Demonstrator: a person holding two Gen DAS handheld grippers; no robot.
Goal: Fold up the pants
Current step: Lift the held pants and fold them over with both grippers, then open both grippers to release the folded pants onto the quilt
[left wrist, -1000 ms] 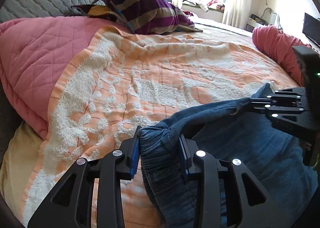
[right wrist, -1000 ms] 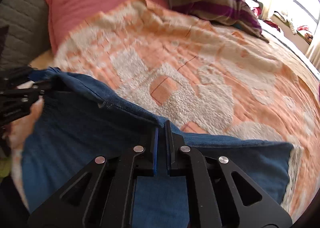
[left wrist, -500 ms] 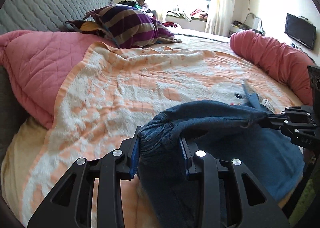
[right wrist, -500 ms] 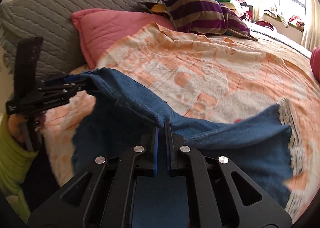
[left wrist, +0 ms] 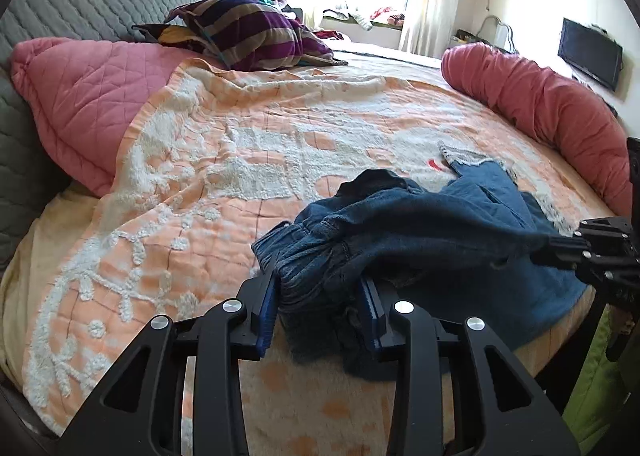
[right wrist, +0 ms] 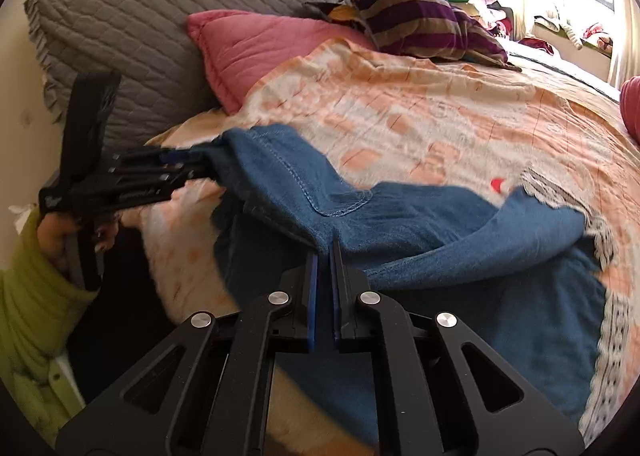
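Note:
Blue denim pants (left wrist: pixel 440 232) hang stretched between my two grippers over the near edge of the bed, their legs trailing back on the blanket. My left gripper (left wrist: pixel 320 274) has the bunched elastic waistband between its blue pads; the jaws are opening slightly while the pads still press the cloth. In the right wrist view the pants (right wrist: pixel 440 224) run from the left gripper (right wrist: pixel 208 170) across to my right gripper (right wrist: pixel 330 252), which is shut on a thin edge of the denim. The right gripper (left wrist: pixel 540 248) also shows at the right of the left wrist view.
An orange and white blanket (left wrist: pixel 240 160) covers the bed. A pink pillow (left wrist: pixel 88 96) and a striped pillow (left wrist: pixel 248 32) lie by the grey headboard (right wrist: pixel 160 16). A pink bolster (left wrist: pixel 540 96) lines the right side. A green sleeve (right wrist: pixel 32 316) holds the left gripper.
Both grippers have drawn back from the bed's middle toward its near edge, dragging the pants with them. More of the blanket now lies bare beyond the denim.

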